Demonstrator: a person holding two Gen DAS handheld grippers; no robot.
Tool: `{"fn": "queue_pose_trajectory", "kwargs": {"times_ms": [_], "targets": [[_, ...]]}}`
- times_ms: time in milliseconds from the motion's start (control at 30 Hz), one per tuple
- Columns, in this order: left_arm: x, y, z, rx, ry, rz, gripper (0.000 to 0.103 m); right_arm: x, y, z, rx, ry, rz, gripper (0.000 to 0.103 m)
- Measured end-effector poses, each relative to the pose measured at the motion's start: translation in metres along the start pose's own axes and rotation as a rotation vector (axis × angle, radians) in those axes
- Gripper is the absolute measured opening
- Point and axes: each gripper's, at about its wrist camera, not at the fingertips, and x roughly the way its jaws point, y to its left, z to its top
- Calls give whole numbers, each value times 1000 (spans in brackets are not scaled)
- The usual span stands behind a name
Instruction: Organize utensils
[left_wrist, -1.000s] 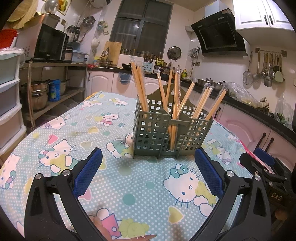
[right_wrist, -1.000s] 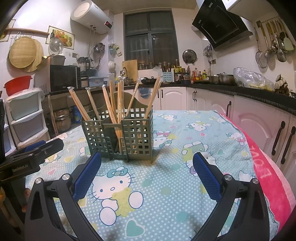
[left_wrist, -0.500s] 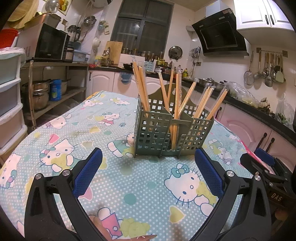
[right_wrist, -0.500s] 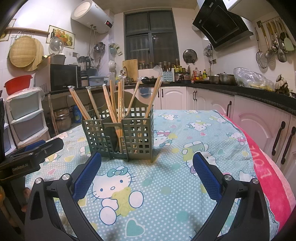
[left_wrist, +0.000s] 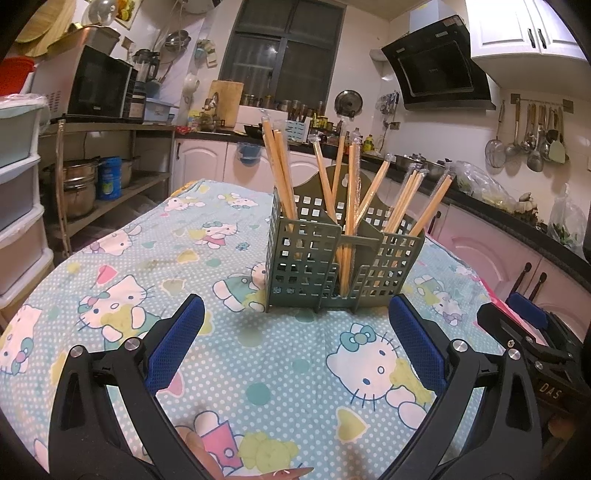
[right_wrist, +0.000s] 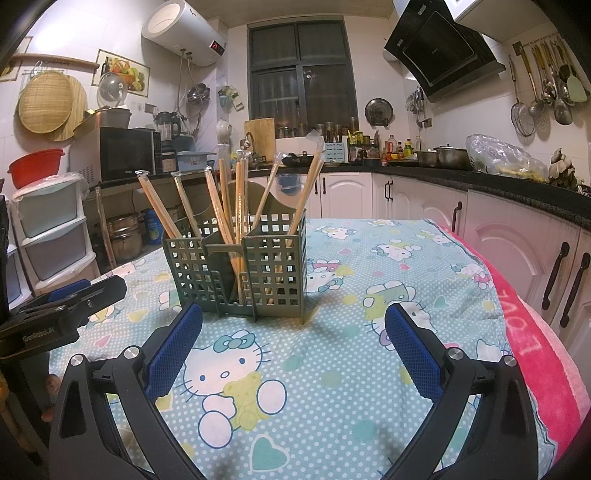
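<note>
A grey-green lattice utensil caddy (left_wrist: 306, 258) (right_wrist: 273, 266) stands upright on the cartoon-cat tablecloth (left_wrist: 155, 258) (right_wrist: 369, 295). Several wrapped wooden chopsticks (left_wrist: 349, 206) (right_wrist: 236, 206) lean out of its compartments. My left gripper (left_wrist: 293, 339) hangs open a short way in front of the caddy, nothing between its blue pads (left_wrist: 173, 347). My right gripper (right_wrist: 293, 343) is open too, facing the caddy's right front corner, also holding nothing. Each gripper shows at the edge of the other's view: the right gripper's body (left_wrist: 535, 343) at the far right, the left gripper's body (right_wrist: 62, 306) at the far left.
Kitchen counters and white cabinets (right_wrist: 498, 229) run behind and to the right of the table. A shelf with pots (left_wrist: 81, 184) and plastic drawers (right_wrist: 51, 229) stand to the left. A pink towel (right_wrist: 528, 332) lies along the table's right edge. A person's fingertip (left_wrist: 288, 472) shows at the bottom.
Almost nothing has moved. The left view has crept very slightly closer to the caddy; both grippers stay open and apart from it.
</note>
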Motion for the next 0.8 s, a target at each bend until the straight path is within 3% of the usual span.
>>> {"fn": "queue_pose_trajectory", "kwargs": {"times_ms": [567, 800], "targets": [[-7, 0, -2, -11, -18, 22, 91, 2, 0, -2, 3, 16, -8, 96], [-13, 0, 2, -21, -30, -11, 91, 4, -1, 0, 8, 23, -21, 96]]}}
